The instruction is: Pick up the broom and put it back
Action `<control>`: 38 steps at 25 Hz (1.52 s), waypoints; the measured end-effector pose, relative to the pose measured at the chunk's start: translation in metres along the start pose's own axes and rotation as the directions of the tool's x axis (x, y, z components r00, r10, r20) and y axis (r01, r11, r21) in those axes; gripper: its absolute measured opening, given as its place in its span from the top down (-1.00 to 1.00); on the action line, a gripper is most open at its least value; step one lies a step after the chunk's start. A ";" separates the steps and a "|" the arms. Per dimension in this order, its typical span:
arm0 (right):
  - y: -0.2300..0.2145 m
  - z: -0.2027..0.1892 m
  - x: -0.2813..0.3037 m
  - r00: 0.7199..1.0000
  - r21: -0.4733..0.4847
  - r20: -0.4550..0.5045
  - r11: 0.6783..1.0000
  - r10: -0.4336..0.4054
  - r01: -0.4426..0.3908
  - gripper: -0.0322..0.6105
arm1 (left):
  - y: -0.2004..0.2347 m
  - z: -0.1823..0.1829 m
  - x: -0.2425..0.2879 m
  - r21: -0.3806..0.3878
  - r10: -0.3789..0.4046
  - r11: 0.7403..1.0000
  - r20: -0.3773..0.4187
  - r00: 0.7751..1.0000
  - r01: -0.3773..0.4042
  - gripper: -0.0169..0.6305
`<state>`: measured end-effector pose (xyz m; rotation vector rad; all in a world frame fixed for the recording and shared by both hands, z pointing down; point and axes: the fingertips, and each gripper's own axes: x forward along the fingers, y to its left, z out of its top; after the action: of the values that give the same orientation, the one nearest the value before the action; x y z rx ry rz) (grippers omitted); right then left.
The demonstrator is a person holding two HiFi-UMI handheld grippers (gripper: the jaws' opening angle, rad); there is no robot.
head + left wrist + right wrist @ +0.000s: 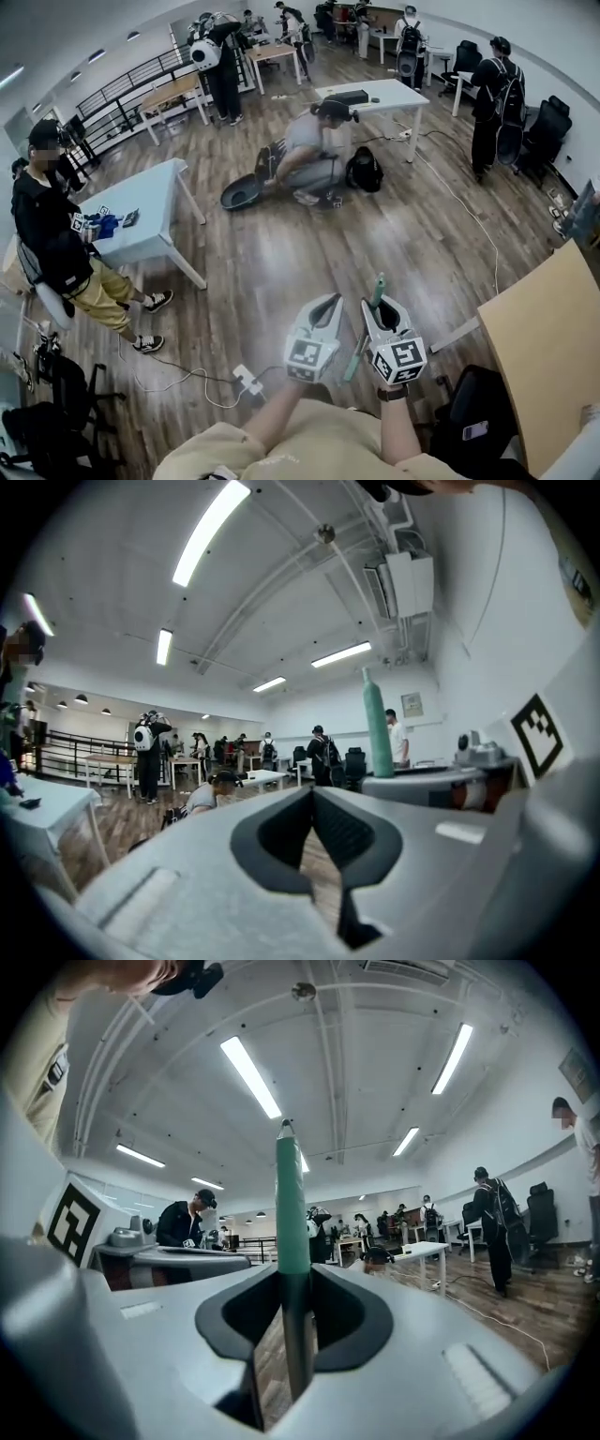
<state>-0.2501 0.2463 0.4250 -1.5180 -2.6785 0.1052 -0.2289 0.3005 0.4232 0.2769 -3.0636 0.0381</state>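
Lower centre: right tool [381, 306] clenches the upright broom handle [377, 286], left tool [327, 304] closed, empty, just beside it.

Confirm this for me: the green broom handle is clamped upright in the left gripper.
Wrong gripper: the green broom handle is clamped upright in the right gripper, as the right gripper view shows. The left gripper holds nothing.

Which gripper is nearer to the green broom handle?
Right. The right gripper is closed on the broom handle; the left gripper, shut and empty, is alongside, with the handle off to its right.
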 end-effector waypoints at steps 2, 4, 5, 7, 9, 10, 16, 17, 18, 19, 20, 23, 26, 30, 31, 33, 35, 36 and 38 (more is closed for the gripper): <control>-0.019 -0.009 0.014 1.000 -0.012 -0.013 1.000 0.019 -0.019 0.60 | 0.009 -0.003 0.025 -0.021 0.019 1.000 0.004 1.000 -0.019 0.94; -0.045 -0.010 0.030 1.000 0.007 -0.013 1.000 0.018 -0.018 0.58 | 0.020 -0.001 0.051 -0.029 0.030 0.999 0.006 1.000 -0.030 0.94; -0.060 -0.008 0.039 1.000 0.017 -0.012 1.000 0.011 -0.011 0.58 | 0.026 -0.001 0.067 -0.031 0.031 0.999 0.005 1.000 -0.031 0.94; -0.094 -0.007 0.057 1.000 0.019 -0.014 1.000 -0.010 0.010 0.59 | 0.042 -0.004 0.104 -0.043 0.026 0.999 0.014 1.000 -0.026 0.94; -0.133 -0.008 0.082 0.999 0.017 -0.021 0.999 -0.047 0.047 0.61 | 0.065 -0.004 0.150 -0.072 0.003 0.997 0.042 0.999 0.000 0.94; -0.153 -0.007 0.098 0.997 0.021 -0.025 0.997 -0.068 0.068 0.61 | 0.079 -0.001 0.175 -0.086 -0.017 0.996 0.053 0.998 0.021 0.94; -0.228 0.037 0.184 0.985 -0.066 0.004 0.983 -0.171 0.171 0.61 | 0.149 0.034 0.282 -0.081 -0.087 0.992 0.130 0.988 0.098 0.94; -0.240 0.044 0.195 0.980 -0.079 0.022 0.977 -0.198 0.199 0.61 | 0.156 0.039 0.295 -0.068 -0.099 0.992 0.149 0.984 0.110 0.94; -0.252 0.047 0.206 0.975 -0.090 0.030 0.971 -0.221 0.223 0.61 | 0.163 0.042 0.306 -0.062 -0.110 0.991 0.156 0.982 0.121 0.94; -0.261 0.047 0.218 0.971 -0.098 0.026 0.966 -0.239 0.240 0.61 | 0.171 0.040 0.316 -0.067 -0.116 0.990 0.150 0.982 0.127 0.94; -0.269 0.042 0.230 0.968 -0.105 0.010 0.963 -0.250 0.250 0.61 | 0.180 0.033 0.326 -0.083 -0.118 0.988 0.134 0.984 0.130 0.94; -0.300 0.016 0.264 0.961 -0.110 -0.089 0.961 -0.263 0.253 0.60 | 0.201 0.006 0.361 -0.167 -0.104 0.979 0.069 0.992 0.114 0.94; -0.342 -0.002 0.283 0.957 -0.079 -0.134 0.965 -0.258 0.249 0.59 | 0.210 -0.002 0.399 -0.200 -0.082 0.975 0.064 0.995 0.093 0.94; -0.406 -0.009 0.315 0.961 -0.016 -0.105 0.967 -0.256 0.256 0.60 | 0.225 -0.009 0.462 -0.194 -0.057 0.979 0.047 0.997 0.065 0.94; -0.424 -0.011 0.323 0.963 -0.005 -0.102 0.968 -0.250 0.251 0.60 | 0.226 -0.013 0.481 -0.194 -0.050 0.979 0.034 0.998 0.056 0.94; -0.464 -0.010 0.342 0.970 0.012 -0.105 0.975 -0.220 0.223 0.61 | 0.223 -0.012 0.524 -0.193 -0.043 0.980 0.020 0.999 0.046 0.94; -0.507 0.000 0.366 0.980 0.048 -0.084 0.981 -0.181 0.185 0.61 | 0.222 0.001 0.572 -0.192 -0.037 0.981 0.031 0.999 0.043 0.94; -0.526 0.011 0.378 0.985 0.066 -0.058 0.984 -0.160 0.164 0.62 | 0.223 0.011 0.597 -0.197 -0.029 0.980 0.043 0.999 0.037 0.94; -0.559 0.039 0.394 0.993 0.075 0.009 0.991 -0.115 0.114 0.62 | 0.225 0.031 0.640 -0.199 0.009 0.980 0.075 0.997 0.006 0.94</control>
<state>-0.9329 0.2971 0.4438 -1.3453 -2.7317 0.2076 -0.8995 0.4069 0.4314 0.2686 -3.1094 -0.2846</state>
